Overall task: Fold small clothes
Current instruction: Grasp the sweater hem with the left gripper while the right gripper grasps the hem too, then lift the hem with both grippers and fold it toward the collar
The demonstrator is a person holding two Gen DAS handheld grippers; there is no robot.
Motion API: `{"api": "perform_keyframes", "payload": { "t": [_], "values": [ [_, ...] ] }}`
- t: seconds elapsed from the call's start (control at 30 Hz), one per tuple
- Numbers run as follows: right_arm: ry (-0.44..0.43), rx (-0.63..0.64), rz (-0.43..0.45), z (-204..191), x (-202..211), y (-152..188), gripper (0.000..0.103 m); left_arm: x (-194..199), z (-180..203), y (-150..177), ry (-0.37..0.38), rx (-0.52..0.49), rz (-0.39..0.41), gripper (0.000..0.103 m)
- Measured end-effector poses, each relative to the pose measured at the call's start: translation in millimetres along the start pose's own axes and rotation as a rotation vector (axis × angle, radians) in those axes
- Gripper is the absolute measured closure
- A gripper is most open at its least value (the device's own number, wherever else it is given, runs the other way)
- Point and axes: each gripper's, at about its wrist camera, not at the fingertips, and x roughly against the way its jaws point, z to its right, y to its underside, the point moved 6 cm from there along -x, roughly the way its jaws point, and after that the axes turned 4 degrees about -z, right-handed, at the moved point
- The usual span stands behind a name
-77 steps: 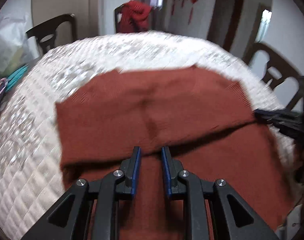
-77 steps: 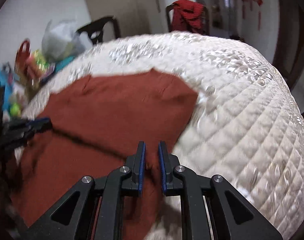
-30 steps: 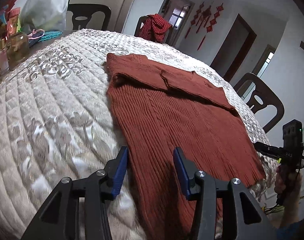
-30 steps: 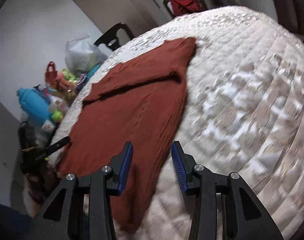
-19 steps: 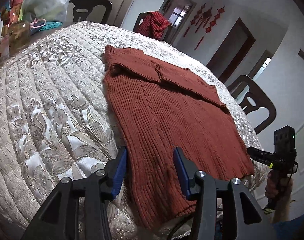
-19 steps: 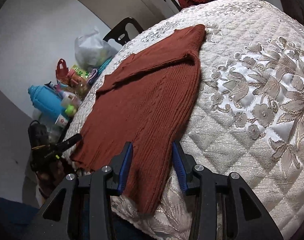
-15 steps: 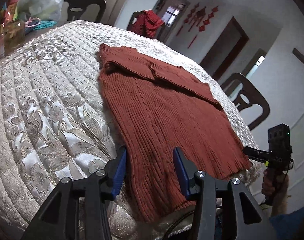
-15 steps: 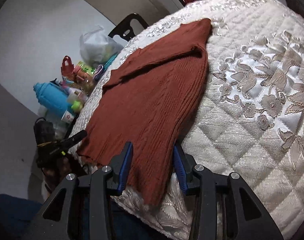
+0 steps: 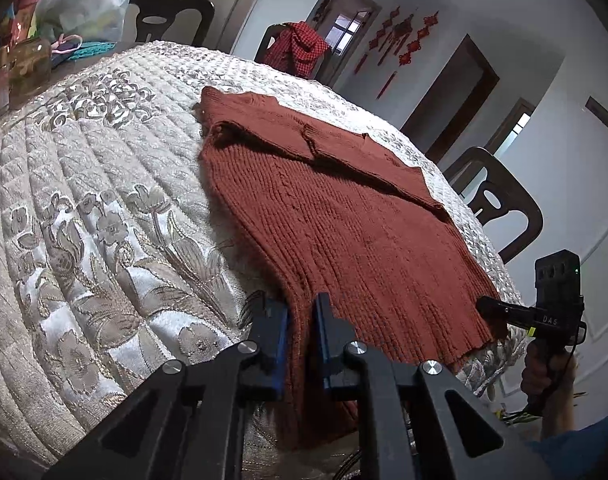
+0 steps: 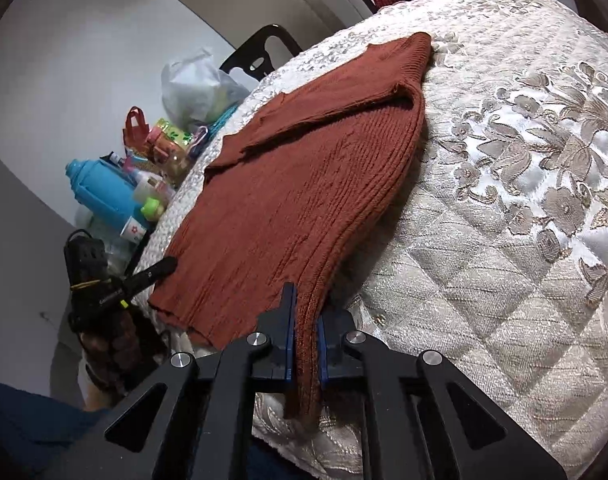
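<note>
A rust-red knitted sweater [image 9: 344, 220] [image 10: 304, 168] lies flat on the quilted table cover [image 9: 83, 220], its sleeves folded across the far end. My left gripper [image 9: 301, 304] is at the near left corner of the hem. Its jaws are closing, and the blue pads press the knit between them. My right gripper [image 10: 305, 300] is at the other hem corner, its jaws also closing with the fabric pinched between its pads. Each gripper also appears in the other's view, the right gripper [image 9: 504, 312] and the left gripper [image 10: 159, 270], at opposite ends of the hem.
Dark wooden chairs [image 9: 500, 212] ring the table; one at the back carries a red checked cloth [image 9: 293, 50]. A plastic bag [image 10: 199, 84], a jar [image 9: 29, 68], a blue bottle [image 10: 99, 196] and small bottles crowd the left side. The hem hangs over the near table edge.
Both grippers, open around the hem corners half a second ago, have shut on the sweater. The fabric at each corner now bunches between the pads. Neither hand has shifted noticeably.
</note>
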Motion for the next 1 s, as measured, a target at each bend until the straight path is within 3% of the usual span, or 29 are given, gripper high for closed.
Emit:
{"api": "perform_keyframes", "payload": {
  "t": [0.5, 0.67, 0.8, 1.0],
  "values": [
    [-0.097, 0.068, 0.163, -33, 57, -14, 0.096, 62, 21, -28, 0.14, -0.04, 0.203, 0.095],
    [-0.105, 0.084, 0.172, -36, 59, -15, 0.096, 54, 23, -30, 0.128, -0.054, 0.188, 0.095],
    [-0.093, 0.059, 0.151, -28, 50, -16, 0.096, 39, 8, -26, 0.127, 0.008, 0.142, 0.095],
    [-0.121, 0.069, 0.178, -31, 59, -25, 0.096, 51, 17, -39, 0.162, -0.014, 0.201, 0.095]
  ]
}}
